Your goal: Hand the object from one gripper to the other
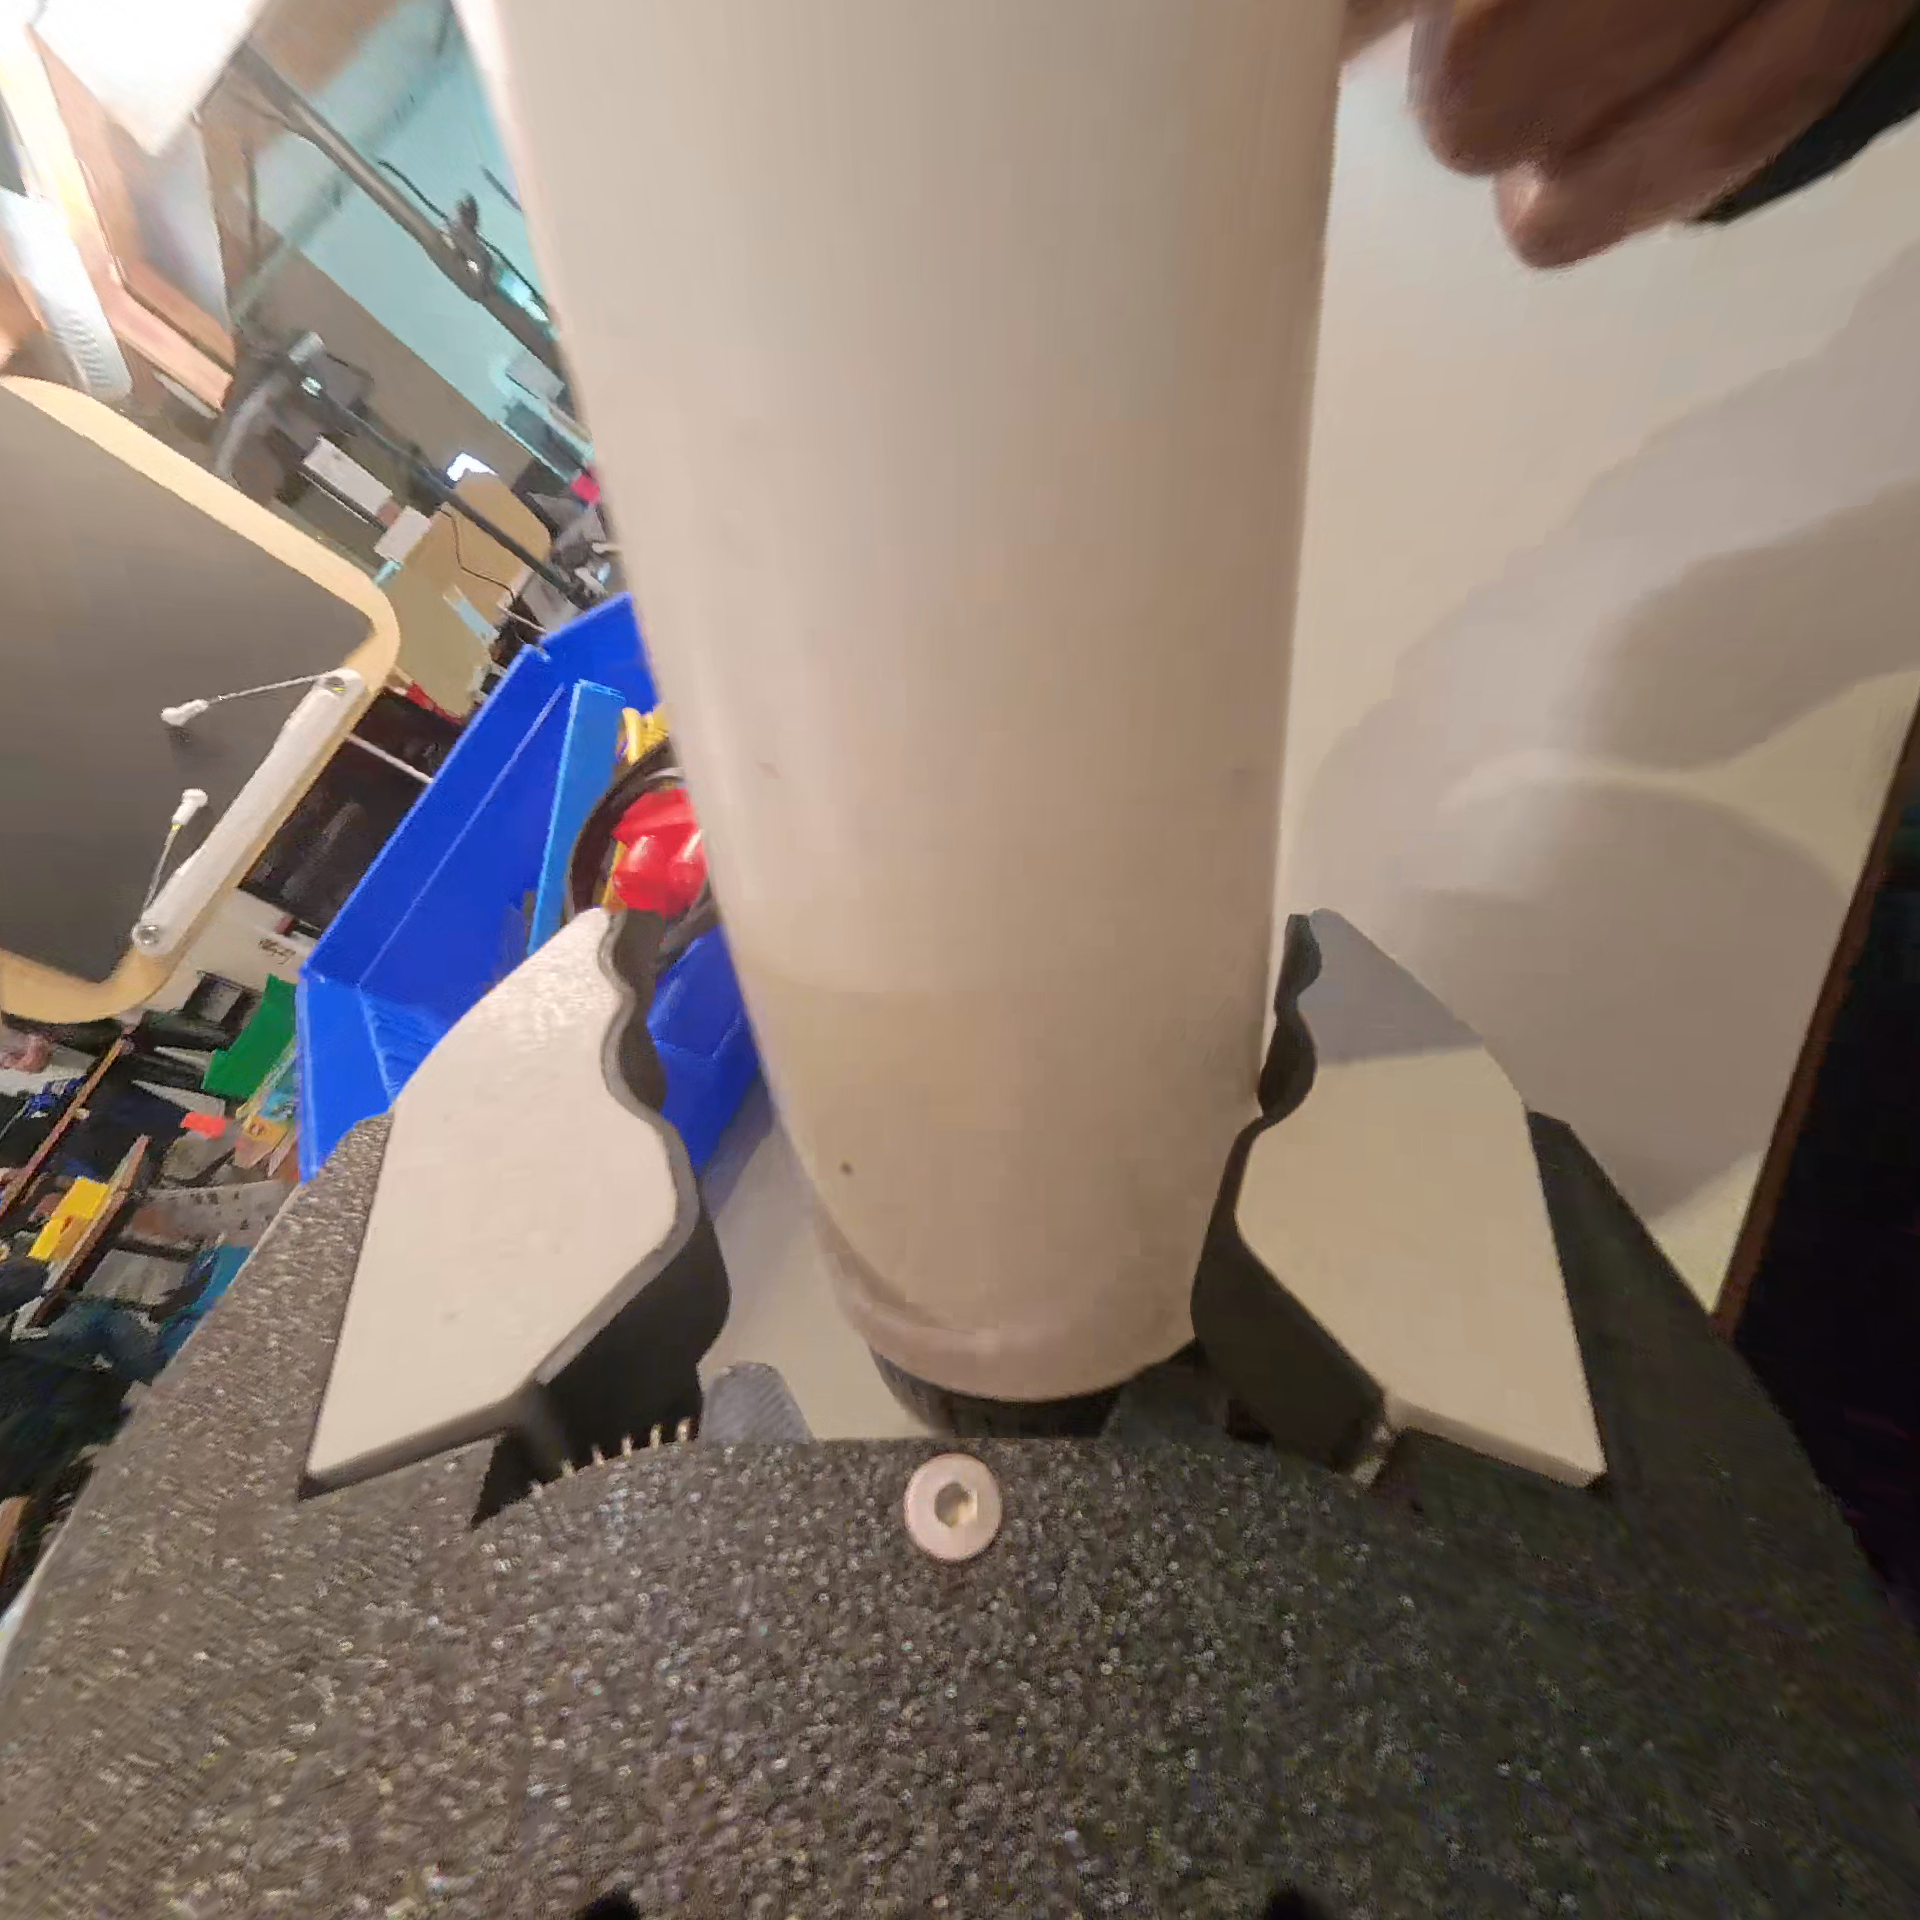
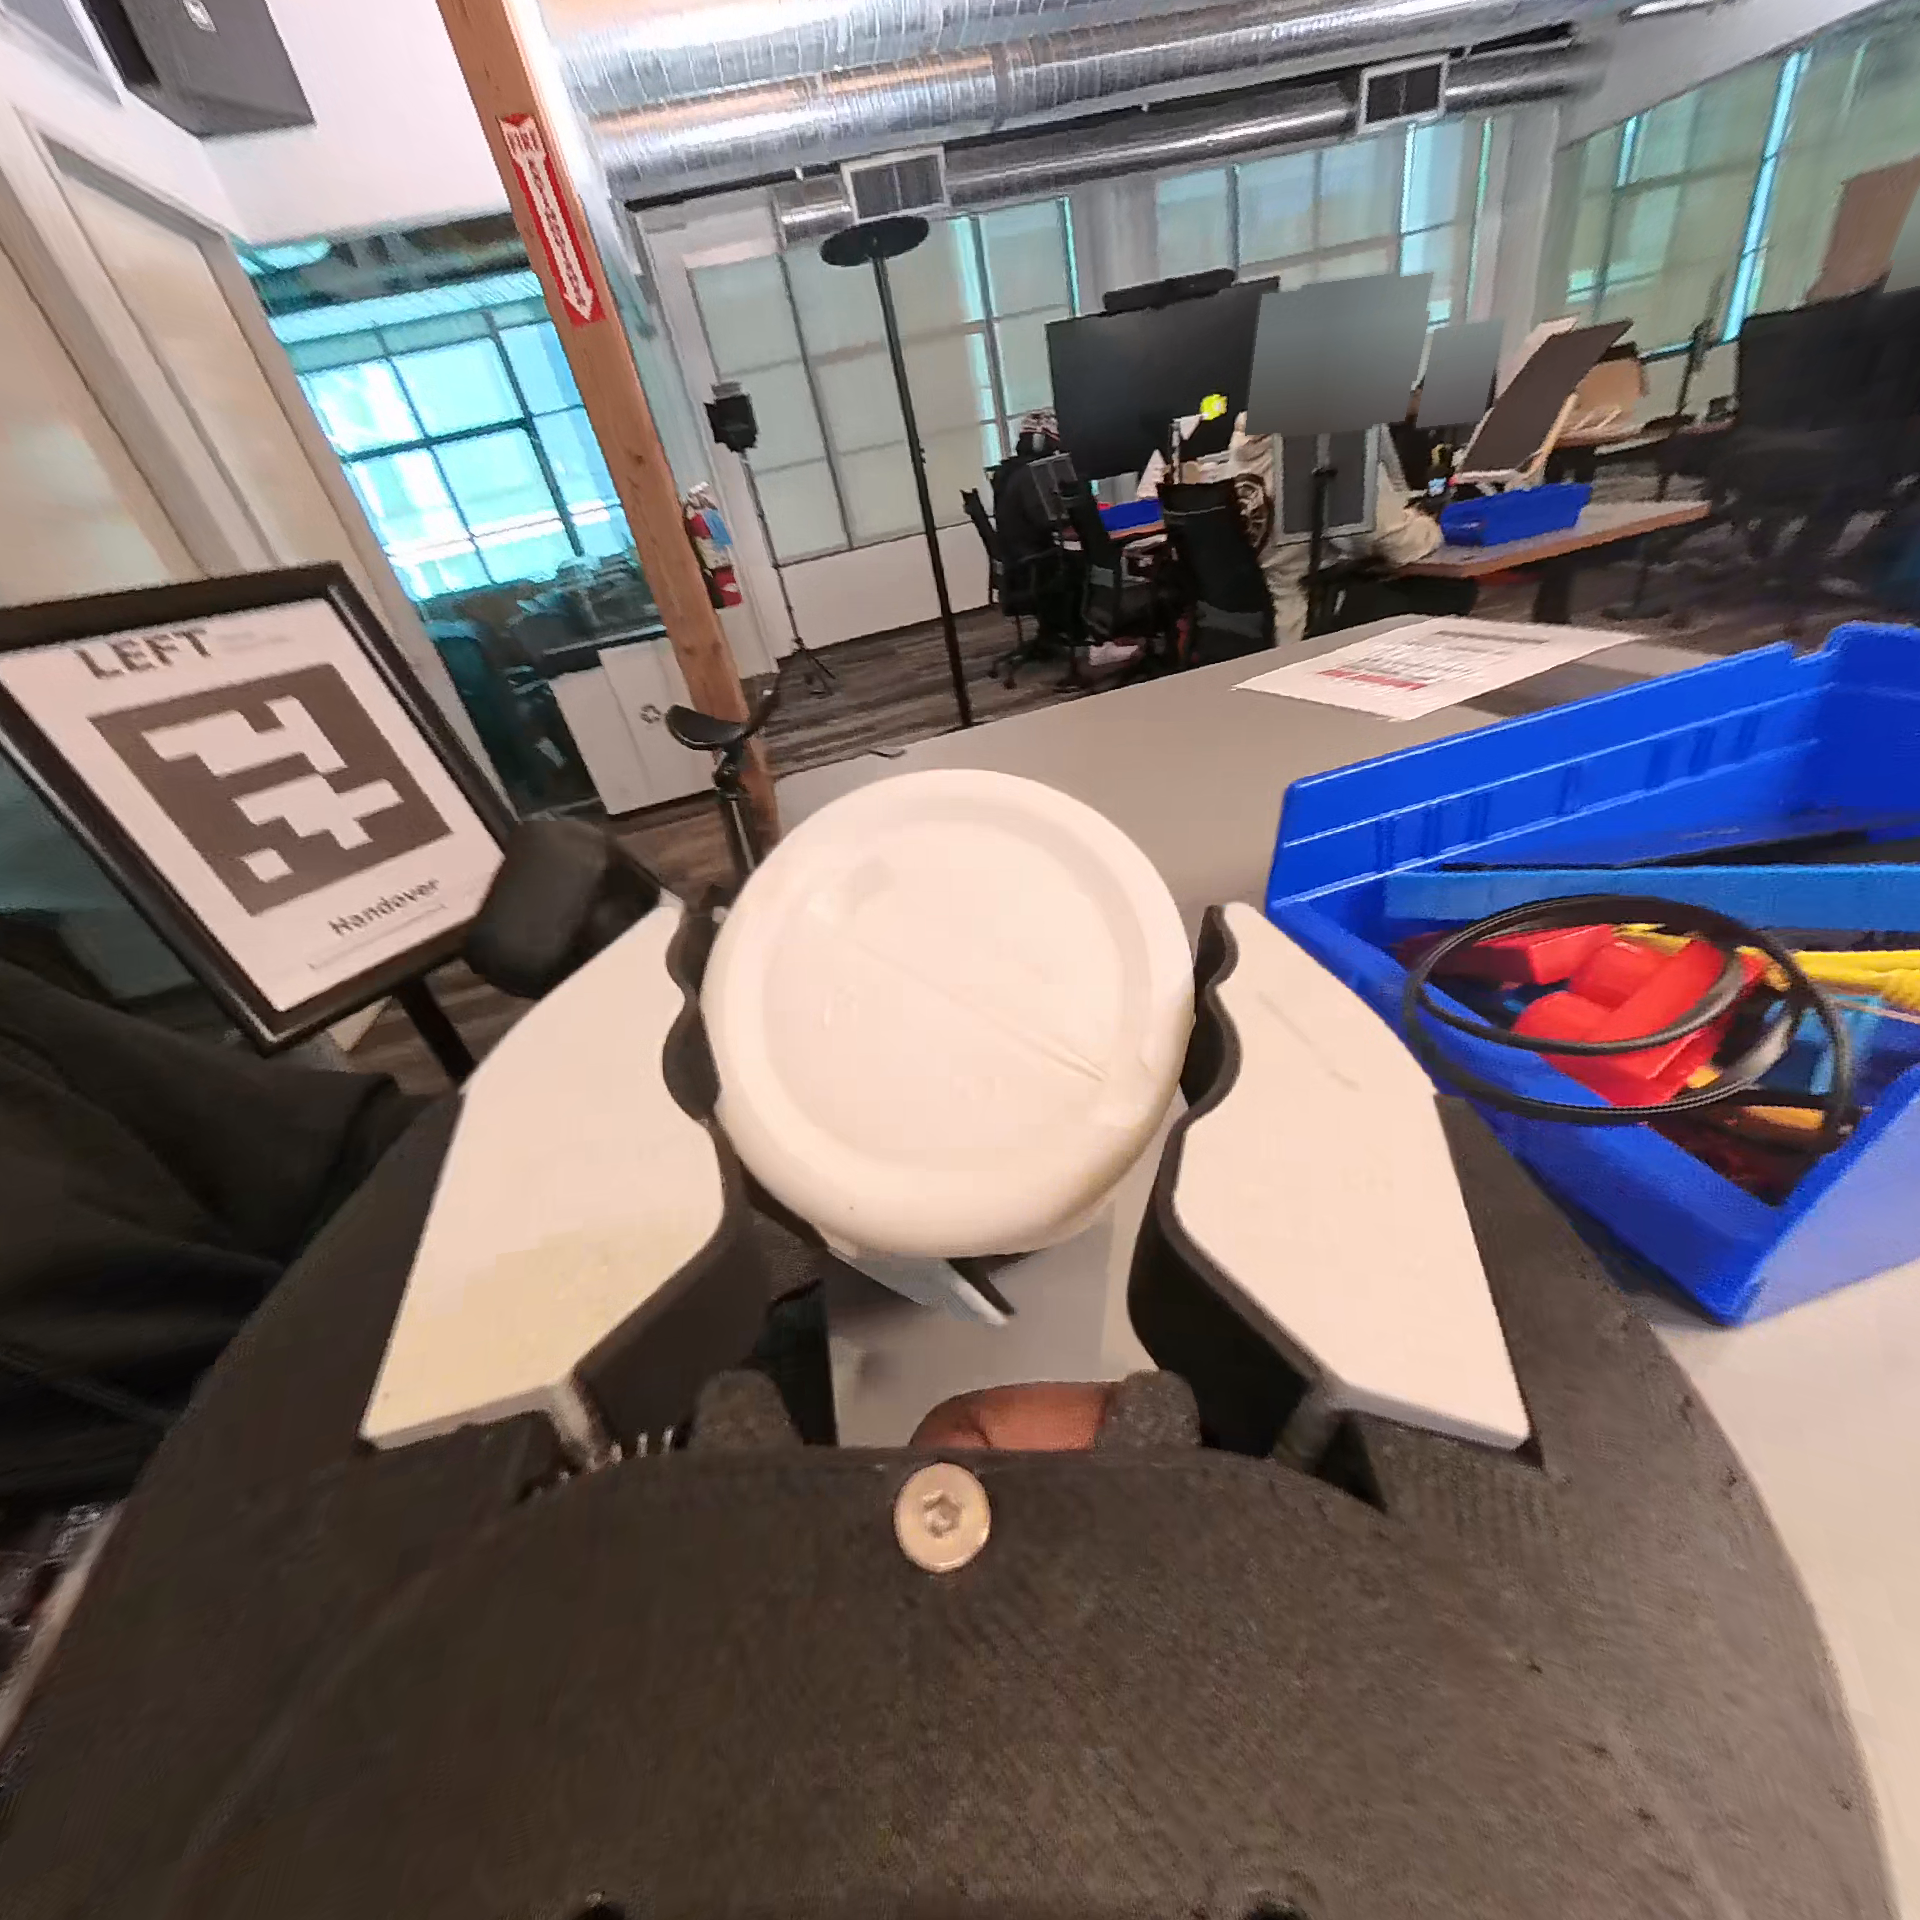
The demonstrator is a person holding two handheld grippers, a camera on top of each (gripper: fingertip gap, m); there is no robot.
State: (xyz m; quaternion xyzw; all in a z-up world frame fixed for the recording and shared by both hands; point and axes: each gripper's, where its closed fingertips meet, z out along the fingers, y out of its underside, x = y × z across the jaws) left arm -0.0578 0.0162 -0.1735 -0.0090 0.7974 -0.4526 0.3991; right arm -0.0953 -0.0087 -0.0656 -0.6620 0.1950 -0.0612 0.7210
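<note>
The left gripper has its jaws spread around the near end of a white bottle. The right pad seems to touch the bottle's wall while a clear gap shows on the left, so this reads as a loose or half-released hold, not a pinch. The bottle runs straight out along the fingers and away, which suits passing it lengthwise.

The right gripper meets the same white bottle end-on: its round flat end faces the camera, and both dark ridged pads press against its sides, clamping it. Judged from this, the right side carries the weight while the left lets go or has yet to close.

Beyond the grippers, a blue bin of red and yellow parts sits on the grey table to the right; a framed marker sign stands to the left.

A blurred hand is cut off at the left wrist view's far right corner. The bottle's far end runs out of that view, and its body is hidden behind its own end face in the right wrist view.
</note>
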